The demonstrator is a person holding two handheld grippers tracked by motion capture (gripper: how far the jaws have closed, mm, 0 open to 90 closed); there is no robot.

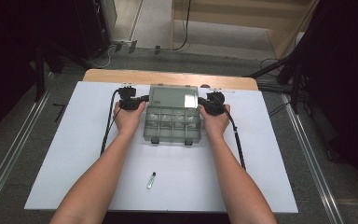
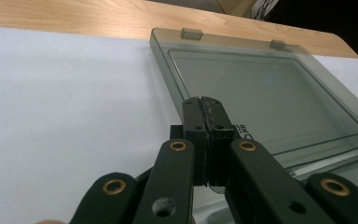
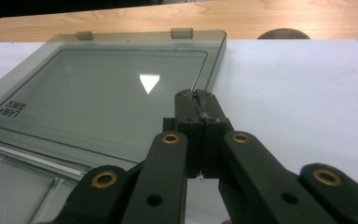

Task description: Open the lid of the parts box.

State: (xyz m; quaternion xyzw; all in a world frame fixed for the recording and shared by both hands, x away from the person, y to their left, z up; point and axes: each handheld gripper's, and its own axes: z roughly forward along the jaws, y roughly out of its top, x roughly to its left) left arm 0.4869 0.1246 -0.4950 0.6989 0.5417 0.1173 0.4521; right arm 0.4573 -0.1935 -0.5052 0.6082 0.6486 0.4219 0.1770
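Box [image 1: 172, 122], clear compartment organiser, mid-table on white sheet [image 1: 74, 154]; lid [image 1: 173, 96] flipped open, lying flat behind base. Left tool [image 2: 207, 103] jaws closed on lid's left edge; right tool [image 3: 196, 99] closed on right edge. Risks, judged: uneven lift twists hinge; thin-edge grip slips, lid drops; base slides. Small vial [image 1: 151, 180] lies well apart, near front.

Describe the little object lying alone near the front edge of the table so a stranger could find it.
Start at the white sheet covering the table, then the smoky clear plastic compartment box between the hands. Nearer the person lies a small slim clear tube with a dark cap, the one loose item, apart from the box.
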